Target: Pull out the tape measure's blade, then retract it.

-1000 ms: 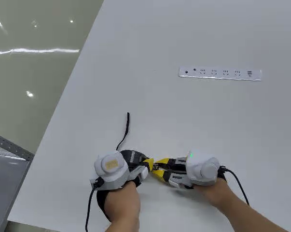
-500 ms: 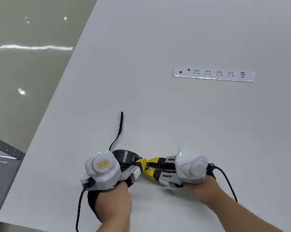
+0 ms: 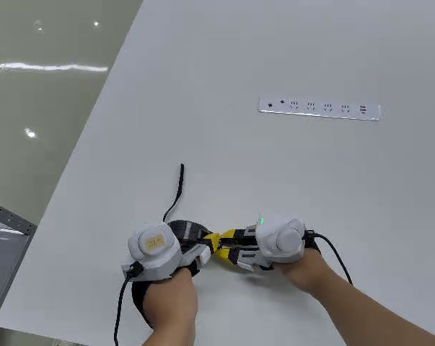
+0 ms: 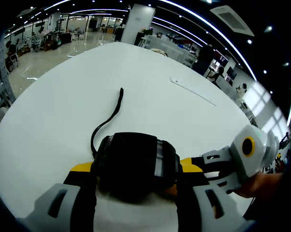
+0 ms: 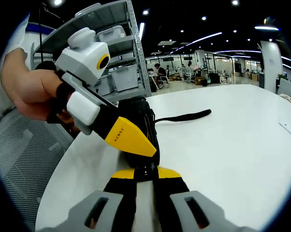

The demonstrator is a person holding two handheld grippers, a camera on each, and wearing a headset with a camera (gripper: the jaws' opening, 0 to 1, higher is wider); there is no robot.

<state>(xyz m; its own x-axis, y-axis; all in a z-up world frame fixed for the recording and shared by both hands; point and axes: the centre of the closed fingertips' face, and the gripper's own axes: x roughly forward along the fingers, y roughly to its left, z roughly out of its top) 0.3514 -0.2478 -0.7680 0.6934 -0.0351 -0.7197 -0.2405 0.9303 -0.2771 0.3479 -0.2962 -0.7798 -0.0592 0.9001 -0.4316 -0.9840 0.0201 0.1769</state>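
Note:
A black tape measure [image 4: 135, 162] with a black wrist strap [image 4: 109, 116] sits gripped between the yellow-tipped jaws of my left gripper [image 4: 135, 176], low over the white table. In the head view the tape measure [image 3: 187, 232] lies between my left gripper [image 3: 206, 245] and my right gripper [image 3: 228, 252], which face each other tip to tip. In the right gripper view my right gripper [image 5: 145, 173] has its jaws pinched together at the tape measure's [image 5: 141, 116] front, on the blade's end hook. No length of blade shows between them.
A white power strip [image 3: 319, 108] lies far back on the white table [image 3: 275, 166]. The strap [image 3: 177, 189] trails away from me. The table's left edge [image 3: 73, 173] drops to a glossy floor. A cable [image 3: 332, 252] runs from my right gripper.
My right gripper has edged left, closer against the tape measure's front. The left gripper keeps its hold on the body. The head camera has shifted a little.

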